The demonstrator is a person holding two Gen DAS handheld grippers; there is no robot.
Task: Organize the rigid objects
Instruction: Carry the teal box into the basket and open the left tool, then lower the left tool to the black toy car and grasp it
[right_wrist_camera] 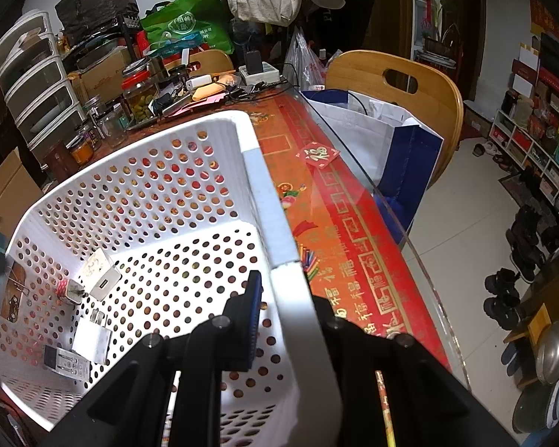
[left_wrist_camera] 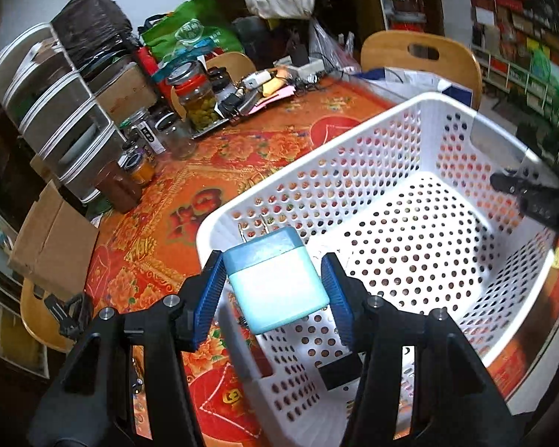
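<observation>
From the left wrist, the left tongs [left_wrist_camera: 275,290] are clamped on a pale blue box [left_wrist_camera: 274,285], held just above the near corner of the white basket [left_wrist_camera: 421,111], apparently for dropping in. Jars [left_wrist_camera: 197,97] crowd the tabletop [left_wrist_camera: 242,156] far ahead-left.

From the right wrist, the right tongs [right_wrist_camera: 290,320] straddle the basket's rim, probably steadying it; whether they pinch it is unclear. Chargers [right_wrist_camera: 93,339] lie inside, left.

Pale blue box [left_wrist_camera: 275,279] between the left hand-held gripper's [left_wrist_camera: 275,298] blue pads, above the white perforated basket's [left_wrist_camera: 391,130] corner.
</observation>
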